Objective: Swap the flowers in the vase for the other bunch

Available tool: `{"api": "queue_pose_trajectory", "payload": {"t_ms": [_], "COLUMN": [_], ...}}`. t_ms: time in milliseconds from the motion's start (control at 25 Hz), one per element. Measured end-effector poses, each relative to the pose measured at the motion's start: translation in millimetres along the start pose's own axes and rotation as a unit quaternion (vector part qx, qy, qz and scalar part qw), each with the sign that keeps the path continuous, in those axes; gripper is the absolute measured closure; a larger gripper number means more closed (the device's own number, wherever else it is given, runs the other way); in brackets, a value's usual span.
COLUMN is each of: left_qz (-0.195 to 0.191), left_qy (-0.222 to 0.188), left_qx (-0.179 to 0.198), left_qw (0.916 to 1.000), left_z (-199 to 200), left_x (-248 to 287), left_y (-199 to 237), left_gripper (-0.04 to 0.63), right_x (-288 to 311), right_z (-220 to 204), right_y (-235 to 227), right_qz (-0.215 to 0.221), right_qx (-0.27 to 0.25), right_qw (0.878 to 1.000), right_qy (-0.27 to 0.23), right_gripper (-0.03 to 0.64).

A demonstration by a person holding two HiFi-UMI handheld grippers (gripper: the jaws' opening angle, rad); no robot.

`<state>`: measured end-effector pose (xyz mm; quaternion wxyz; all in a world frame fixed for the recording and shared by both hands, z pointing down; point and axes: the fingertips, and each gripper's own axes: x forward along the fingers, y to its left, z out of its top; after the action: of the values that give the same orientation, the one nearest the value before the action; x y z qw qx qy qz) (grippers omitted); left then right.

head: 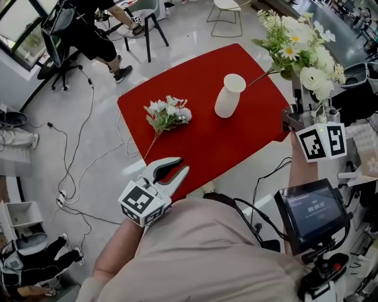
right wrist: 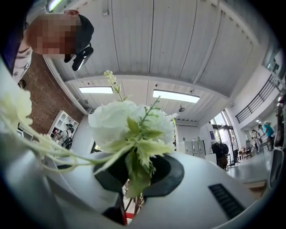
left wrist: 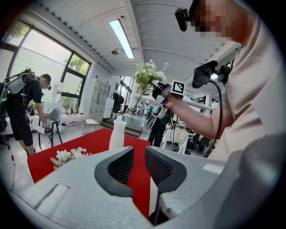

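Grey polished floor (head: 77, 147): open room left of the table, crossed by loose black cables (head: 88, 118); chairs (head: 227, 15) stand past the far edge

Red rounded-corner tabletop (head: 201, 147): far and left edges free; the near edge runs beneath the left gripper, the right edge beneath the raised right one

Large bunch of white flowers with green leaves (head: 304, 50): held high off the right edge, wholly outside the vase, stems clenched in the right gripper (head: 297, 115). One long stem reaches to just beside the vase rim

White ceramic bottle-shaped vase (head: 229, 95): upright, right of table centre, mouth bare

Small bunch of white flowers (head: 167, 114): lying flat on the left half, stem aimed at the near edge

Left gripper (head: 183, 165): over the near edge, apart from the small bunch, jaws slightly parted with only red tabletop showing between them
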<state>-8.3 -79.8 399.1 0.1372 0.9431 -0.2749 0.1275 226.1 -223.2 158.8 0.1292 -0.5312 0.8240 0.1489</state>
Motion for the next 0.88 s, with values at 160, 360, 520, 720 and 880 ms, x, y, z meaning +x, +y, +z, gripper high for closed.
{"api": "queue_pose_trajectory", "payload": {"t_ms": [160,360,520,720,880], "left_qz": [-0.014,-0.037,-0.052,-0.065,-0.067], "left_qy": [0.003,0.003,0.003,0.004,0.006], "left_qx": [0.002,0.003,0.003,0.006,0.005], "left_qw": [0.9999,0.9993,0.9986,0.9978,0.9977], "left_z": [-0.4,-0.7,3.5,12.6,12.8], "left_x": [2.3,12.5,25.1,41.6,52.8], "left_y": [-4.6,-9.0,-12.9,-22.4,-23.0], "left_gripper": [0.535,0.535,0.534,0.534,0.534], "right_x": [-19.5,-47.3,-63.4,-80.2,-89.0], "right_z": [5.5,-9.7,-34.7,-70.9,-119.3], "right_y": [-17.4,-44.2,-65.8,-93.2,-110.7], "right_qz": [-0.029,-0.068,-0.097,-0.118,-0.124], "right_qx": [-0.018,-0.031,-0.025,-0.018,-0.010], "right_qw": [0.999,0.996,0.989,0.980,0.970], "right_qy": [0.015,0.054,0.106,0.158,0.209], "right_gripper": [0.548,0.549,0.549,0.549,0.549]}}
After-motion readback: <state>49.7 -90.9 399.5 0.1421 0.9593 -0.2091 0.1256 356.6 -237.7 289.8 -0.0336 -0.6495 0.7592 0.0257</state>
